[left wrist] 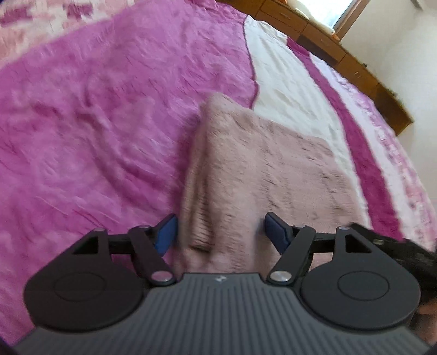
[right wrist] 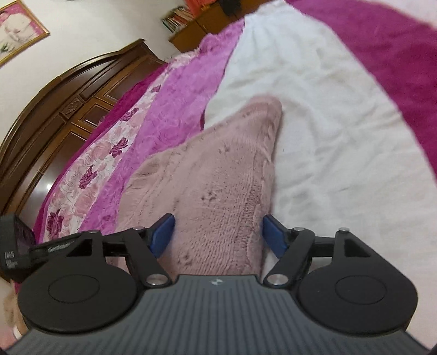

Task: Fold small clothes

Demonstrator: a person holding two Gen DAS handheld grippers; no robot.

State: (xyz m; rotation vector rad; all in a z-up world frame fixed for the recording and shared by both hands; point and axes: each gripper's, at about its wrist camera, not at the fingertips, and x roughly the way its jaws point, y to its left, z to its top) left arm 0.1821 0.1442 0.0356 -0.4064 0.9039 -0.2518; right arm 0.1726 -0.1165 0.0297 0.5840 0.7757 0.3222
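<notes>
Both tools (left wrist: 220, 232) (right wrist: 218, 233) wide over pink garment (left wrist: 254, 169)

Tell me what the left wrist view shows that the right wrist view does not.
Only the left wrist view shows a window and a long wooden dresser along the wall. Only the right wrist view shows a dark headboard, a framed picture and a bookshelf. Both show the pink garment lying on the bedspread, with an open gripper, left and right, over its near edge.
</notes>
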